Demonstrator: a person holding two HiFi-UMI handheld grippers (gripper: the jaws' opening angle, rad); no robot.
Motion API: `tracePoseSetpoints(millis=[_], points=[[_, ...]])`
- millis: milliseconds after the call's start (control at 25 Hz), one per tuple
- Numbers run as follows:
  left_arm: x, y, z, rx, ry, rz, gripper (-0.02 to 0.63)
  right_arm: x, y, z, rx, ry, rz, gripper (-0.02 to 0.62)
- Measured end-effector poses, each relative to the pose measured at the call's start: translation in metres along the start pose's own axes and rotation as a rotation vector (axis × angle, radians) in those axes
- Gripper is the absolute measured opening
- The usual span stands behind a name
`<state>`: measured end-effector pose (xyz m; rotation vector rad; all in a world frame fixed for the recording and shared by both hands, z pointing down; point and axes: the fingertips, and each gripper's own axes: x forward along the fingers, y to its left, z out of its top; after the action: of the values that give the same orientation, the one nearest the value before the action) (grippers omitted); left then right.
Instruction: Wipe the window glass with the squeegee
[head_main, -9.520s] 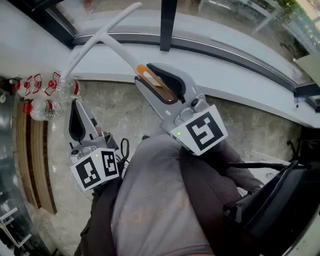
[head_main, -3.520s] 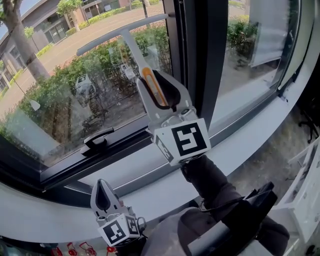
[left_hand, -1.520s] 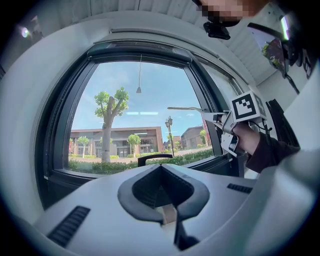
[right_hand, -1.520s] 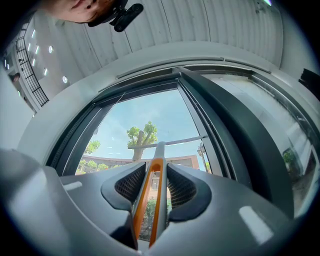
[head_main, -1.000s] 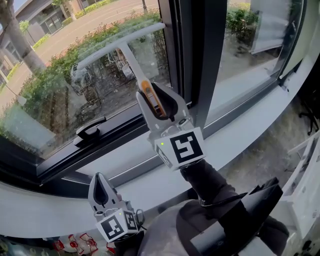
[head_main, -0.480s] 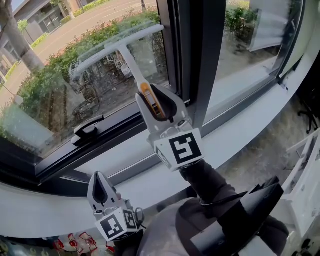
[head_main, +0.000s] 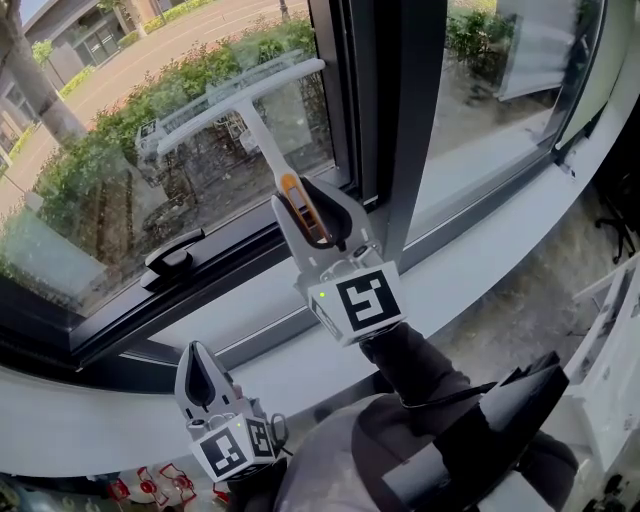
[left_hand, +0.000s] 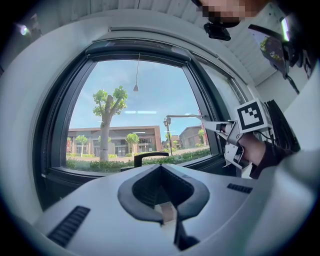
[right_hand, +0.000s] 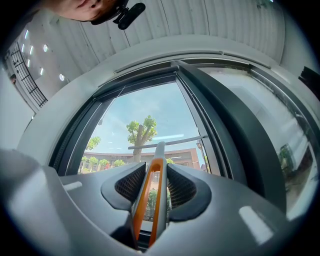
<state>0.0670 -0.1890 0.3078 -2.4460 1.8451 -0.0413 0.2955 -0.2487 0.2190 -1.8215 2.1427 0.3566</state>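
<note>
The squeegee has a white T-shaped blade (head_main: 232, 100) lying against the window glass (head_main: 110, 190), left of the dark mullion. Its white and orange handle (head_main: 292, 195) runs down into my right gripper (head_main: 312, 208), which is shut on it. In the right gripper view the orange handle (right_hand: 150, 192) sits pinched between the jaws, and the blade (right_hand: 167, 141) crosses the pane ahead. My left gripper (head_main: 201, 385) hangs low by the sill, shut and holding nothing. In the left gripper view its jaws meet (left_hand: 167, 214), and the right gripper (left_hand: 235, 142) shows off to the right.
A black window handle (head_main: 172, 262) sits on the lower frame below the blade. The thick dark mullion (head_main: 395, 110) stands just right of the squeegee. A white sill (head_main: 480, 255) runs under the window. Red-capped bottles (head_main: 150, 492) lie at the bottom left.
The squeegee blade has slid a little down the glass, and the right gripper has come down with it. The left gripper has stayed put.
</note>
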Motion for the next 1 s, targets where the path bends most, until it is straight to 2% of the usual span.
tracePoseSetpoints(millis=[1000], points=[[0.000, -0.010, -0.007, 0.027, 0.032, -0.029, 0.000, -0.022, 0.001, -0.037, 0.014, 0.065, 0.001, 0.130]])
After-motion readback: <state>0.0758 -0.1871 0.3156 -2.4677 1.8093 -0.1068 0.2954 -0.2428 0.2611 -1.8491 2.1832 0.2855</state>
